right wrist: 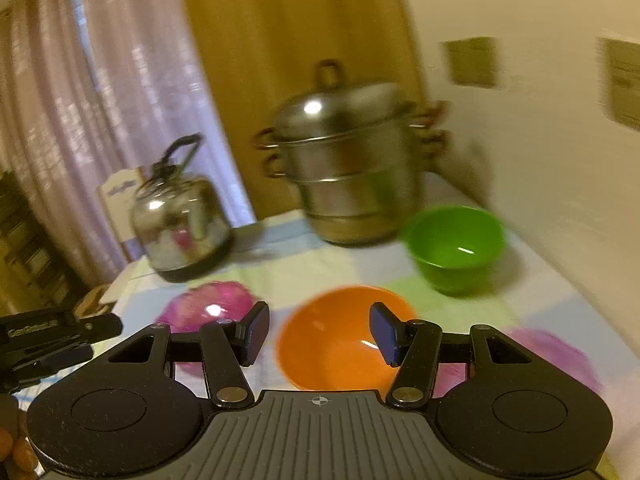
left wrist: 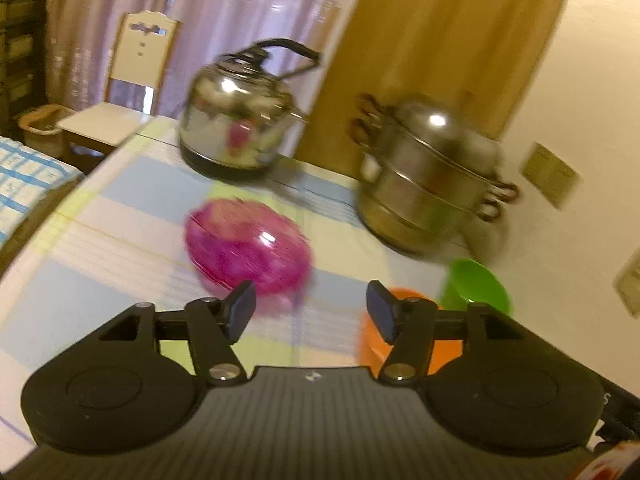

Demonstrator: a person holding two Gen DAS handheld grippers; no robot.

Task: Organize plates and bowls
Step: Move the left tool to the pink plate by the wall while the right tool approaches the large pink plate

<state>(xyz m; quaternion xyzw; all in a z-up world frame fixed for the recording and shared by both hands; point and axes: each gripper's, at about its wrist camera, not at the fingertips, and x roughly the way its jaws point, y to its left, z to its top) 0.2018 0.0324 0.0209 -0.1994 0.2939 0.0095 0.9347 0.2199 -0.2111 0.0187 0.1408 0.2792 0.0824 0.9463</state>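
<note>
We see the left gripper (left wrist: 311, 310) with its jaws apart and nothing between them, held above the checked tablecloth (left wrist: 120, 216). The right gripper (right wrist: 319, 336) also stands apart and empty, hovering over the orange bowl (right wrist: 340, 344) without touching it. The magenta plate (left wrist: 248, 250) is translucent and lies flat on the cloth ahead of the left gripper; in the right wrist view it sits just left of the orange bowl. The green bowl (right wrist: 456, 246) stands upright, beyond and right of the orange one, close to the wall. A second pinkish piece (right wrist: 556, 352) shows at the right, too blurred to identify. Behind the dishes stand a steel kettle (left wrist: 240, 120) and a stacked steamer pot (right wrist: 348, 168), the pot just beside the green bowl. A white chair (left wrist: 132, 80) stands past the table's far corner. Both views are motion-blurred.
</note>
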